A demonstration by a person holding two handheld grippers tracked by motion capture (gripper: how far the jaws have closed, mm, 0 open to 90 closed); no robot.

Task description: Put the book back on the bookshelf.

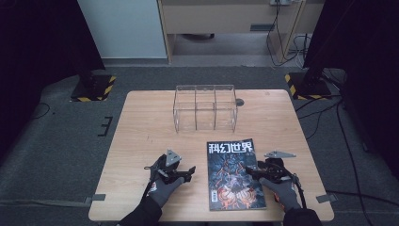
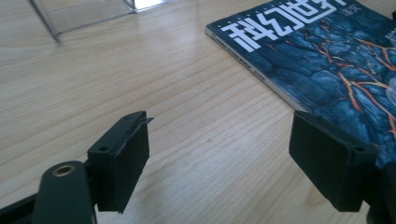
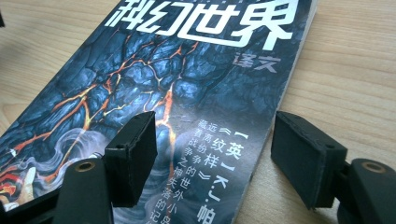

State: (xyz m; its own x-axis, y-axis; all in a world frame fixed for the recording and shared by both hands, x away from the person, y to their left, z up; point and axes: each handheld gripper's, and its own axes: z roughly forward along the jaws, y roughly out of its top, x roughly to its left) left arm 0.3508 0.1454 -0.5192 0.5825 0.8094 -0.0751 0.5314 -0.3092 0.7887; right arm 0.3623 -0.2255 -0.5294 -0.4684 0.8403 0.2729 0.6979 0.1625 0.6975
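Note:
A dark magazine [image 1: 234, 173] with a blue and orange cover and white title letters lies flat on the wooden table [image 1: 141, 136], front right of centre. My left gripper [image 1: 189, 172] hovers just left of the magazine's left edge [image 2: 261, 74], jaws open with bare wood between them. My right gripper [image 1: 249, 170] sits at the magazine's right edge [image 3: 280, 112], open. One jaw is above the cover [image 3: 163, 93], the other beside the edge over the table. Nothing is gripped.
A clear acrylic rack [image 1: 205, 108] with three compartments stands at the table's back centre; its corner [image 2: 88, 14] shows in the left gripper view. Gloved hands come in from the front edge. Tape tabs [image 1: 98, 197] mark the table's front corners.

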